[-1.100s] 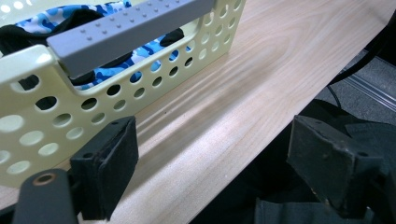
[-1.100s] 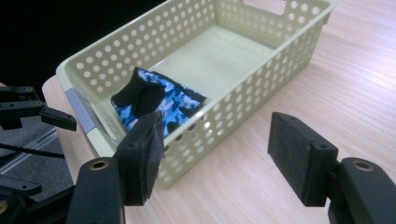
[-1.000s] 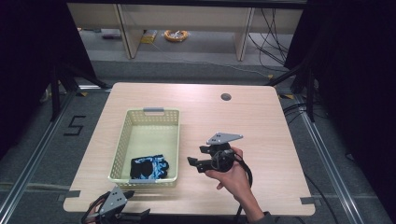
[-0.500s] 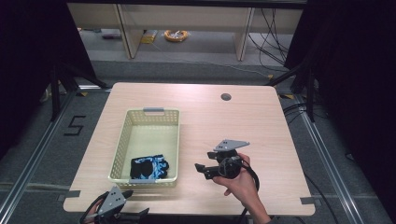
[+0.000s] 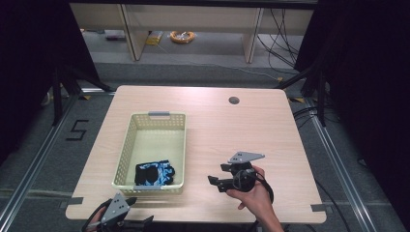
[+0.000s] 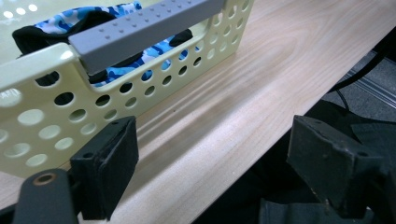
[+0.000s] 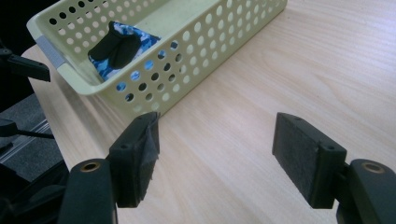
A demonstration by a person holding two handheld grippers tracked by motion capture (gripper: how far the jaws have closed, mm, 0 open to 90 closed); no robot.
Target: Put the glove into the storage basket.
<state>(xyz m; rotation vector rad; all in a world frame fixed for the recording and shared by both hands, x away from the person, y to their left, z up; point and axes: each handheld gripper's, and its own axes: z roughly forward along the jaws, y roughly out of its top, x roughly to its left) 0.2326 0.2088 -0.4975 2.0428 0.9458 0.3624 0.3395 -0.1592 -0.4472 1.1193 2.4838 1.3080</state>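
Observation:
A pale yellow perforated basket (image 5: 126, 145) stands on the left half of the wooden table (image 5: 232, 130). A blue camouflage and black glove (image 5: 153, 174) lies in its near end. My right gripper (image 5: 216, 174), held in a hand, hovers low over the table to the right of the basket with its jaws pointing at it. In the right gripper view it (image 7: 215, 140) is open over bare wood, with the basket (image 7: 196, 42) and glove (image 7: 119, 44) ahead. My left gripper (image 5: 118, 212) sits at the table's near edge below the basket. It (image 6: 212, 140) is open and empty, facing the basket's end wall (image 6: 37, 130).
A round cable hole (image 5: 234, 100) sits near the table's far edge. Behind the table, a low shelf holds a coil of yellow cable (image 5: 182, 35). Metal rails run along the floor on both sides. A grey handle (image 6: 140, 28) caps the basket's near end.
My right gripper has drawn back toward the near edge, slightly to the right and lower. The left gripper, basket and glove have stayed put.

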